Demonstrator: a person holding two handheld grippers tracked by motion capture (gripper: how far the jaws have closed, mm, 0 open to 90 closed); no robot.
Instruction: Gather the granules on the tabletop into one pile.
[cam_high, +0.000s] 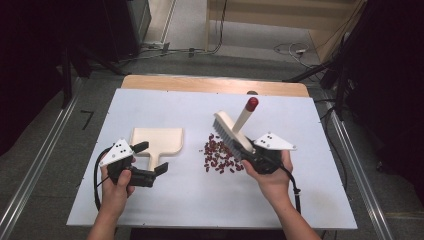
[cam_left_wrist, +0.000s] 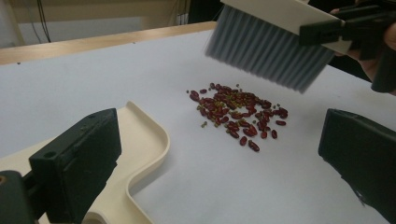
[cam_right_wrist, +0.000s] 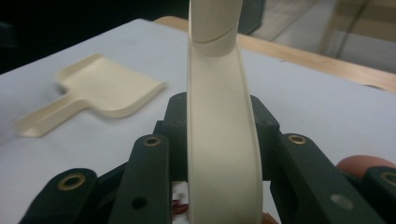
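The right hand-held gripper (cam_high: 250, 154) is clamped tight on the cream brush (cam_high: 231, 131), lifted just above the pile of red beans (cam_high: 219, 155). The left gripper view shows its grey bristles (cam_left_wrist: 266, 51) and tiny green bits among the beans. The left hand-held gripper (cam_high: 150, 159) gapes wide around the cream dustpan (cam_high: 157, 142) handle on the white worktop (cam_high: 165, 200).

I see a white-topped table (cam_high: 165, 200) with a wooden far edge on grey floor (cam_high: 200, 30), cables (cam_high: 290, 49) trailing beyond, dark equipment flanking it.
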